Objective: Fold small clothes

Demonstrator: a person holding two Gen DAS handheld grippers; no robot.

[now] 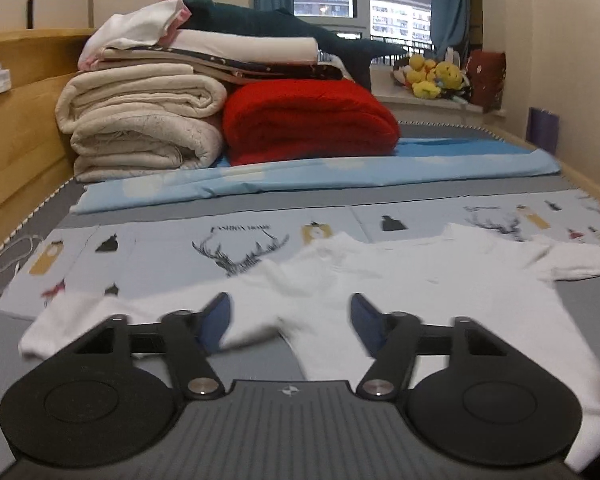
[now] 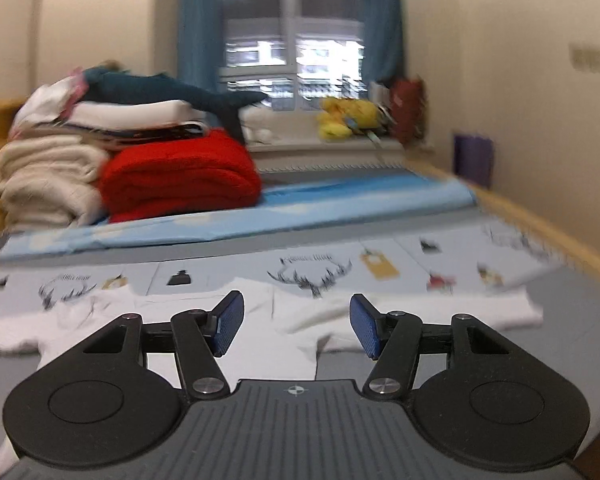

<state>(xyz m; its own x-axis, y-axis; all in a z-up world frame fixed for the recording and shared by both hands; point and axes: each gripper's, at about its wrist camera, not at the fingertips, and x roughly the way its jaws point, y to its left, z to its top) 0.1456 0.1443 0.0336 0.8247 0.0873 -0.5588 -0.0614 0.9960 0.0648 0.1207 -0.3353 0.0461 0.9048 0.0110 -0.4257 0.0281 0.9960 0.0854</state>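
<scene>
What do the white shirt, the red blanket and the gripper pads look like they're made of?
White shirt: soft, matte knit, probably cotton; it lies limp with small wrinkles. Red blanket: thick, fuzzy fleece or plush by its look, folded in bulky, rounded layers. Pads: blue, seemingly rubber or soft plastic, with a fine dotted grip texture, set on black fingers that look like hard plastic.

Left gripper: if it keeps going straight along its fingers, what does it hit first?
Most likely the white shirt spread on the bed, just ahead of the open left gripper. Nothing lies between them; depth is uncertain.
</scene>
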